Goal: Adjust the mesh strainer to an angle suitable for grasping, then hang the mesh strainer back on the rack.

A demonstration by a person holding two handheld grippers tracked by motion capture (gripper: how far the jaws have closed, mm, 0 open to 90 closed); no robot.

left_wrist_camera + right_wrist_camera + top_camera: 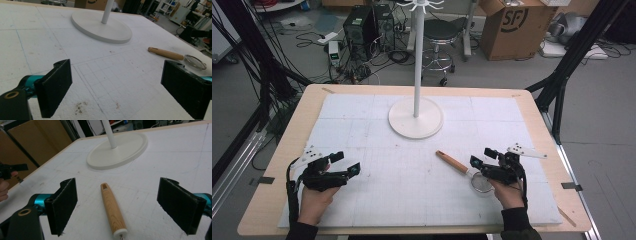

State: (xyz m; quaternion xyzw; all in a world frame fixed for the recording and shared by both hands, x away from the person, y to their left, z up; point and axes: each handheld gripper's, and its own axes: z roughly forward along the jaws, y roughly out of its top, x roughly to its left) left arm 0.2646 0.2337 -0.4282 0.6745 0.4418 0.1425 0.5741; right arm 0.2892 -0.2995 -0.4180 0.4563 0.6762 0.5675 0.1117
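At the near edge of the table (272,200), the person's left hand (314,200) and right hand (508,194) come in from below, each holding a gripper over the white foam mat (402,185).

The left gripper (346,162) sits over the near left part of the mat with its jaws spread wide and nothing between them; in the left gripper view (115,85) only bare gridded mat lies in the gap.

The right gripper (483,157) is over the near right part of the mat, jaws also spread wide and gripping nothing. In the right gripper view (116,202) the wooden handle (112,208) of a small strainer (472,175) lies on the mat in the gap between the two black pads (63,203), closer to the left pad, touching neither. Its long axis runs roughly along the direction the jaws point, tilted a little. The free end of the handle, with a small slot in it, points away from the gripper towards the stand; the end with the white collar and metal stem points back towards the hand.

In the high view the handle runs diagonally, free end up and to the left, with the round mesh bowl (482,183) lying nearest the person, just under the right gripper.

Farther off, a white stand (416,65) with a round base (416,122) rises from the far middle of the mat, well apart from the strainer.
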